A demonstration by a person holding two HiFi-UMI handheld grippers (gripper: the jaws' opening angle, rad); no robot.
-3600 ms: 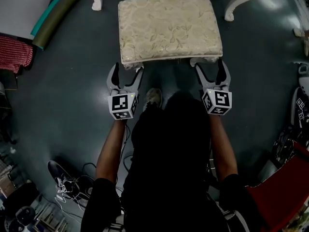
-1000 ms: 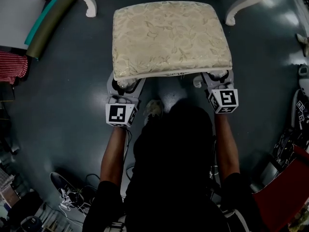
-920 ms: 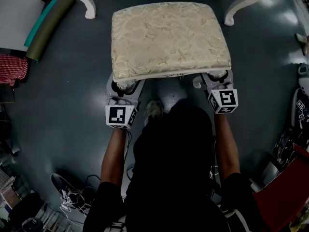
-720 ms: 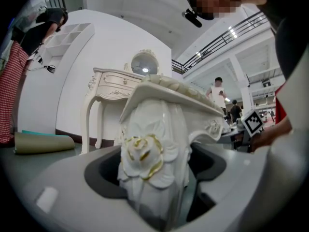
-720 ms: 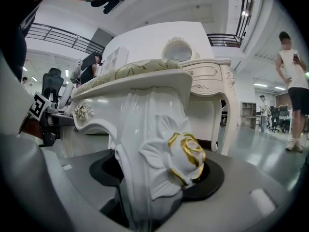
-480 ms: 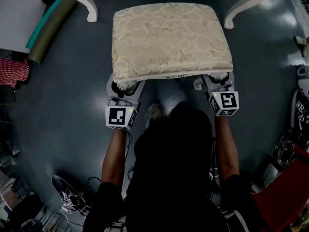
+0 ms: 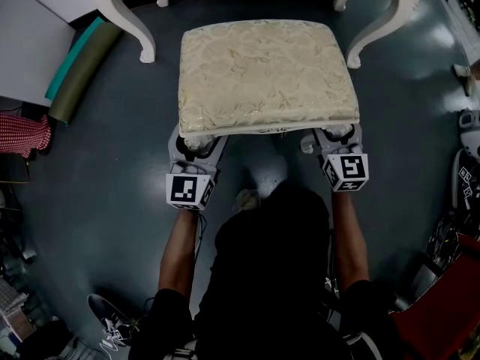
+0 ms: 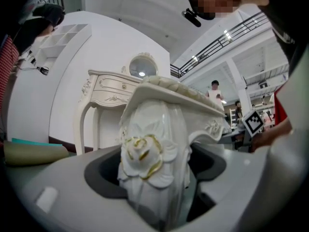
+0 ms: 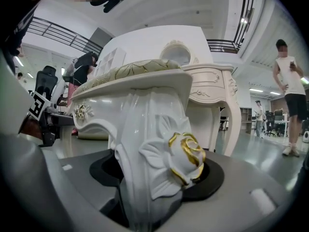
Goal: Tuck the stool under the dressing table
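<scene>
The stool has a cream patterned cushion and white carved legs, and stands on the dark floor just in front of the dressing table's white legs. My left gripper is shut on the stool's near left leg, whose gilded rose fills the jaws. On the other side my right gripper is shut on the near right leg. The dressing table with its oval mirror rises behind the stool in both gripper views, also dressing table.
A teal and olive rolled mat and a red checked cloth lie at the left. A red chair and gear stand at the right, a shoe lies at the lower left. A person stands far right.
Since the oldest frame both grippers have closed on the stool's near legs. Over the last second the dressing table's legs have come further into the top of the view, closer round the stool.
</scene>
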